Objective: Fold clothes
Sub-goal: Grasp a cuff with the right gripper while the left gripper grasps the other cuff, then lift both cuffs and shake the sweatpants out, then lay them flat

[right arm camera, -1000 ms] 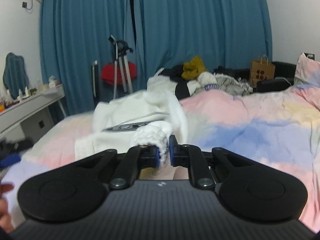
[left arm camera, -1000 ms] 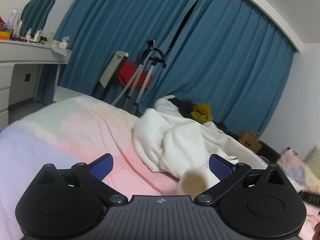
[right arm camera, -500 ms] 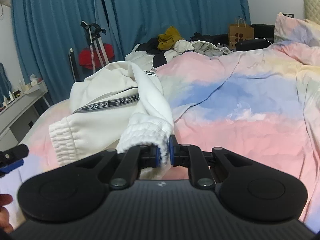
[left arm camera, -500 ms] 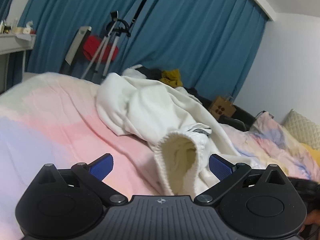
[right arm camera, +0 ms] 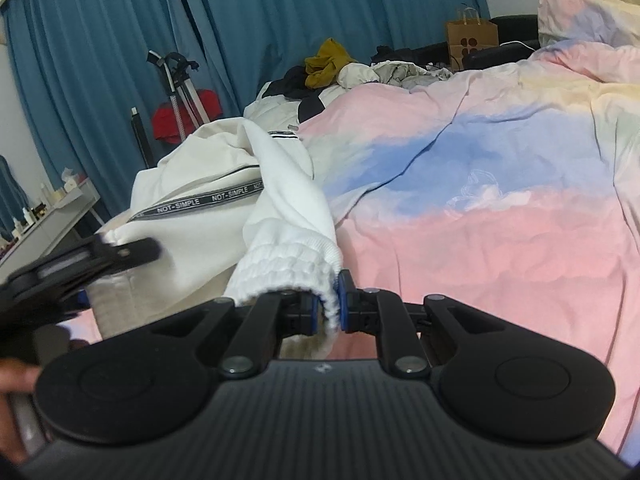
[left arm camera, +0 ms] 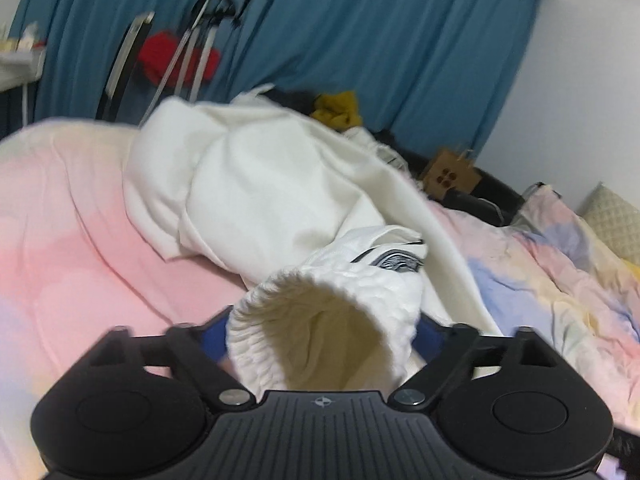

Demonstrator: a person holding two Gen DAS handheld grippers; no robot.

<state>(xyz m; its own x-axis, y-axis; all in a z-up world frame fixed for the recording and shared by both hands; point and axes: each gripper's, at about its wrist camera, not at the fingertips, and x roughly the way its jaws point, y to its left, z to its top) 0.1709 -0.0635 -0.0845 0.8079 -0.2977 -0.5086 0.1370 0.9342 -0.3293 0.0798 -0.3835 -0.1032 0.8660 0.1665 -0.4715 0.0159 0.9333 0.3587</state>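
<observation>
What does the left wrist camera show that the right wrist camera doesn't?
Only the left view looks into the open ribbed cuff between the left hand-held gripper fingers, which stand wide apart. Only the right view shows the NOT-SIMPLE tape, the dresser, and the right hand-held gripper shut on another cuff. Both show the white garment, pastel duvet, blue curtains, tripod and paper bag.

A: Cuff (left arm camera: 332, 320) between the left gripper's (left arm camera: 320, 332) fingers?
B: Ribbed white knit, fleecy inside.
A: Gripper?
B: Matt black plastic, ridged; metal pivots; blue pads.
A: Beneath?
B: Duvet (right arm camera: 500, 208): smooth pastel cloth, creased.
</observation>
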